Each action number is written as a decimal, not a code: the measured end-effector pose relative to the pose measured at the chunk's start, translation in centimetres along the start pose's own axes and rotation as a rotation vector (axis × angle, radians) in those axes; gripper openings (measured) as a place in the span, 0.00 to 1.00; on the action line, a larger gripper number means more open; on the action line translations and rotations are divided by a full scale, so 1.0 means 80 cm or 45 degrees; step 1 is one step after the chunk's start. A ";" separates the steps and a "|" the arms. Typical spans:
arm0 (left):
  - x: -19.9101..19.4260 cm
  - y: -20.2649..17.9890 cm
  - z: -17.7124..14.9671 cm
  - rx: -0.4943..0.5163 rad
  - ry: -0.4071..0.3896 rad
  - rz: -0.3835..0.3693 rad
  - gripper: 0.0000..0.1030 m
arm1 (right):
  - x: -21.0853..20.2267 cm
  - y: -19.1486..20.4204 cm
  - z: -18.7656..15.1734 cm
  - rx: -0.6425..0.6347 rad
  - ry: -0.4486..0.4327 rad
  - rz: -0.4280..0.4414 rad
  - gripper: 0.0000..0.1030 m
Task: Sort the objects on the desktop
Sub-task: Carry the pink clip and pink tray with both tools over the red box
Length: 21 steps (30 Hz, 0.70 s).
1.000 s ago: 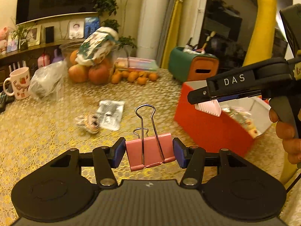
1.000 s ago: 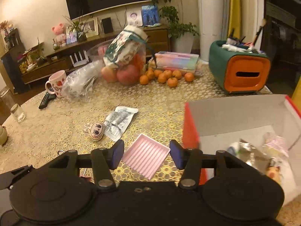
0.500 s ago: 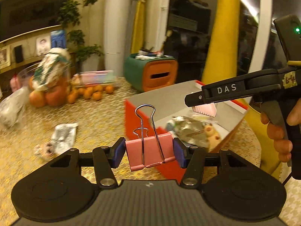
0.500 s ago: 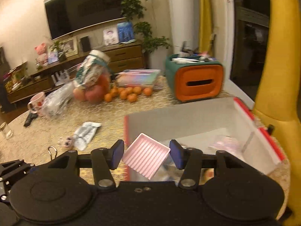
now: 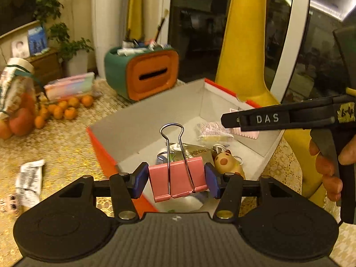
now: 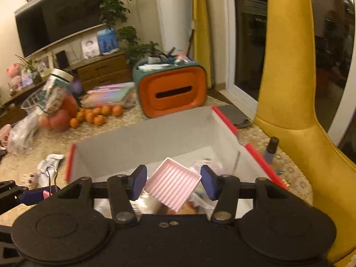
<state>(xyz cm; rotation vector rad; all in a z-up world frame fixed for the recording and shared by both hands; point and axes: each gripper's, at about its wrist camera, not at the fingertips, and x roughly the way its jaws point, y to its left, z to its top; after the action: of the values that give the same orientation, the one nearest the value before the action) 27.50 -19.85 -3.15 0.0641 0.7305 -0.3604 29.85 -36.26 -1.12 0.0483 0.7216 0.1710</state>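
Your left gripper [image 5: 176,179] has its blue pads clamped on the two sides of a pink metal binder clip [image 5: 178,178] with its silver wire handles standing up. The clip hangs above the near corner of the open red cardboard box with grey inner walls [image 5: 144,122].

Your right gripper [image 6: 173,182] is closed on a pink ribbed square plastic tray [image 6: 172,183], held cornerwise between the pads and tilted. It sits over the box interior, as the right wrist view shows. In the left wrist view the same gripper reaches in from the right, side-on, with your hand [image 5: 329,166] on its handle.

Already in the box: a crinkled silver foil packet [image 5: 195,152], a small tan animal-shaped toy [image 5: 228,162], and a small clear packet with pale contents [image 5: 213,131].

On the gold lace tablecloth [image 5: 62,146], left of the box: a white printed sachet [image 5: 30,178] and, just beside it, a small round figure with painted eyes [image 5: 10,202], both blurred.

Farther back: a green-and-orange organiser case with a slot [image 5: 146,75], a cluster of small oranges [image 5: 60,109], and a flat pastel box [image 5: 69,85].

A small dark-capped blue bottle [image 6: 271,149] stands on the table just beside the box's right wall. A yellow chair back [image 6: 287,66] rises behind it.
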 end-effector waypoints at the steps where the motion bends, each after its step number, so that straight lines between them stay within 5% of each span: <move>1: 0.007 -0.002 0.002 0.008 0.010 -0.001 0.52 | 0.005 -0.002 -0.001 -0.002 0.009 -0.007 0.51; 21: 0.076 -0.009 0.009 0.057 0.167 -0.028 0.52 | 0.055 -0.026 -0.024 -0.020 0.110 -0.066 0.51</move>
<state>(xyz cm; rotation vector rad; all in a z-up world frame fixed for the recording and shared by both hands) 31.88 -22.47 -6.57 0.1230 0.8532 -0.3965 32.11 -37.60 -5.69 0.0069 0.8069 0.1298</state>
